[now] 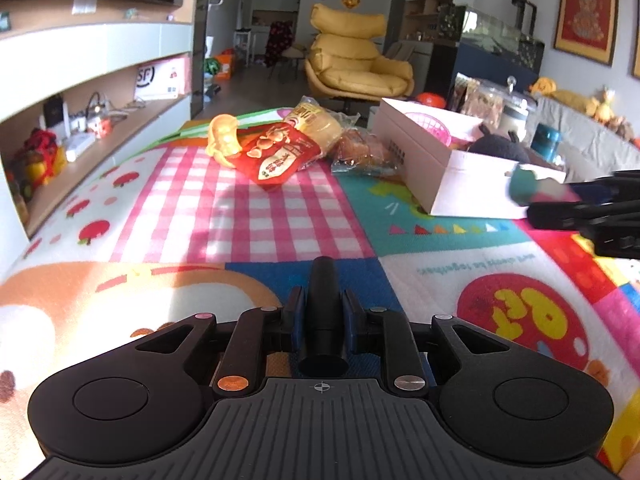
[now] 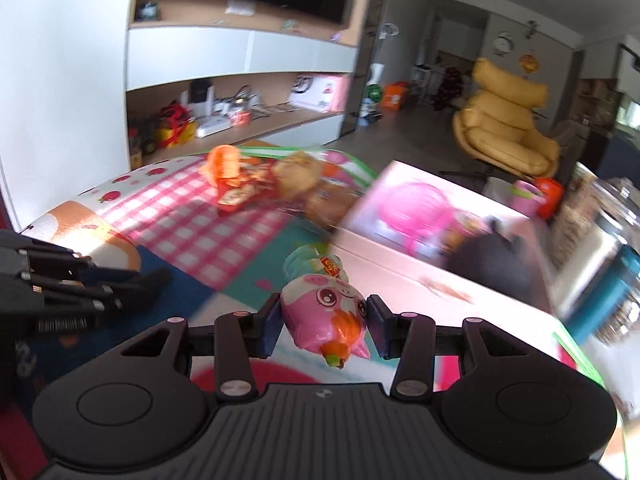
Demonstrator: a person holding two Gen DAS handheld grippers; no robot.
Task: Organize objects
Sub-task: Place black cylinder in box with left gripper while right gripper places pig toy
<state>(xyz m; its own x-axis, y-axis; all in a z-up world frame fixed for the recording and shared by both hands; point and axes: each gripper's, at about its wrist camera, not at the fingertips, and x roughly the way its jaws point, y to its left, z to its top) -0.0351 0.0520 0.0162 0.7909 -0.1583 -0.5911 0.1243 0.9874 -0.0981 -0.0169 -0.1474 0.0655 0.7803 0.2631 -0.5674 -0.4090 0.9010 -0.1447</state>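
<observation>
My right gripper (image 2: 323,320) is shut on a pink pig toy (image 2: 324,312) with a teal body, held above the mat just in front of the white box (image 2: 404,280). In the left wrist view the right gripper (image 1: 560,204) comes in from the right by the box (image 1: 472,188), the toy's teal end (image 1: 524,184) showing. My left gripper (image 1: 324,312) is shut on a black cylinder (image 1: 324,304), low over the mat. A yellow toy (image 1: 222,140), a red snack bag (image 1: 276,156) and bread packs (image 1: 320,124) lie farther ahead.
The box holds a pink basket (image 2: 416,208) and a dark plush (image 2: 492,264). Glass jars (image 1: 496,104) and a teal cup (image 1: 546,140) stand behind it. Wall shelves (image 1: 100,120) lie left, a yellow armchair (image 1: 352,64) beyond the colourful mat (image 1: 240,216).
</observation>
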